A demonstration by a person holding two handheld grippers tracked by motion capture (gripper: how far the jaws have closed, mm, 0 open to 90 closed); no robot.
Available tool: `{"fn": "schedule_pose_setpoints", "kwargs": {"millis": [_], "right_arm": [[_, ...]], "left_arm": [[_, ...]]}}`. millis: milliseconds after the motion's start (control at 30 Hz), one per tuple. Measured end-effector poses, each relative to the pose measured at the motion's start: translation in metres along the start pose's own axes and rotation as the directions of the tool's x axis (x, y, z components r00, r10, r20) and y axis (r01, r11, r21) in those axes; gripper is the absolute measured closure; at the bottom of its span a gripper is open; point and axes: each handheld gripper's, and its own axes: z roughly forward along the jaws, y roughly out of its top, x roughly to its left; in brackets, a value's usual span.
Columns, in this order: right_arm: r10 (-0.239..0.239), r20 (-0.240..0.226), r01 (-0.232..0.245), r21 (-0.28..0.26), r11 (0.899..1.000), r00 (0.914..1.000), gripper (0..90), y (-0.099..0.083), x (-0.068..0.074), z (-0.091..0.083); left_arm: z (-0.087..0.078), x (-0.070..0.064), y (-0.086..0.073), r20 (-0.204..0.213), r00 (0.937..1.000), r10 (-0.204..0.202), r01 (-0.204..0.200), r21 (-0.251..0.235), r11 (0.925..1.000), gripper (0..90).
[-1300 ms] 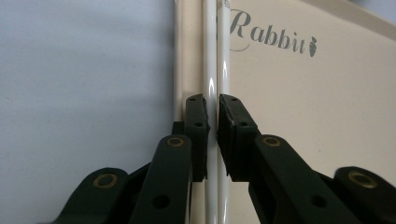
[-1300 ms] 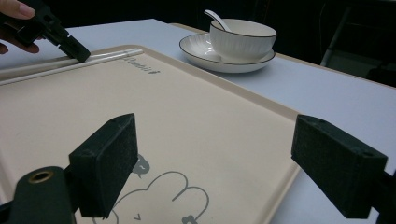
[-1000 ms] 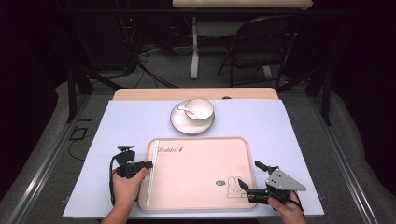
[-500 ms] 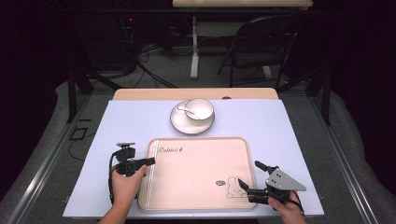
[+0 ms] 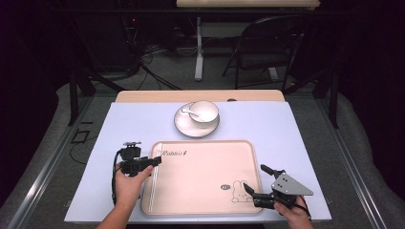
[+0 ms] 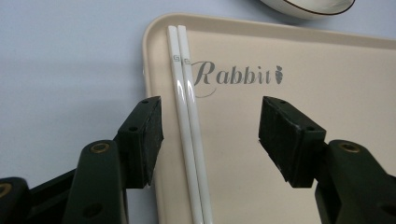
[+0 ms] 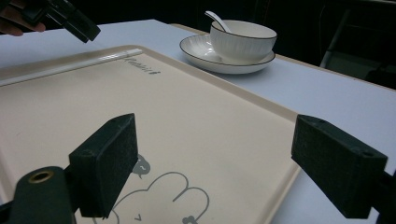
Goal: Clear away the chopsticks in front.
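- High view: the left tongs [image 5: 154,162] hang with jaws apart over the left rim of the tray [image 5: 205,200]; the chopsticks [image 5: 154,179] lie under them, long axis running away from the person. The right tongs [image 5: 249,191] gape over the tray's rabbit drawing.
- Left gripper view: chopsticks [image 6: 187,116] lie between the spread jaws, nearer the left one; beyond the tips reads "Rabbit".
- Right gripper view: bowl [image 7: 243,39] and spoon [image 7: 215,19] stand well ahead.

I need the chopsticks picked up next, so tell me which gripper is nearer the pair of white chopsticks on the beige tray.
Left. The left gripper hangs open over the white chopsticks at the tray's left edge; the right gripper sits at the opposite, right corner.
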Motion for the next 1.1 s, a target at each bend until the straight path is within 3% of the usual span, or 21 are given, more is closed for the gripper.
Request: {"fn": "schedule_pose_setpoints", "kwargs": {"millis": [233,567,833,1000,1100], "right_arm": [[0.001,0.000,-0.001,-0.001,1.000,1.0000,14.0,0.000,-0.001,0.000],[0.000,0.000,0.000,-0.002,1.000,1.0000,14.0,0.000,0.000,0.000],[0.003,-0.001,-0.003,-0.001,1.000,1.0000,14.0,0.000,-0.001,0.000],[0.000,-0.001,0.000,-0.001,1.000,1.0000,14.0,0.000,-0.001,0.000],[0.004,0.000,-0.004,0.000,1.000,1.0000,14.0,0.000,-0.001,0.000]], "left_arm": [[-0.002,-0.003,0.008,-0.037,0.9984,0.043,-0.044,-0.012,0.9990,35.2],[-0.003,-0.011,0.023,-0.076,0.9863,0.147,-0.151,-0.055,0.9870,30.2],[-0.002,-0.014,0.035,-0.082,0.9870,0.138,-0.142,-0.038,0.9892,30.5],[-0.003,-0.017,0.043,-0.083,0.9841,0.157,-0.161,-0.049,0.9857,31.2],[-0.002,-0.019,0.049,-0.066,0.9874,0.144,-0.148,-0.066,0.9867,31.7]]}}
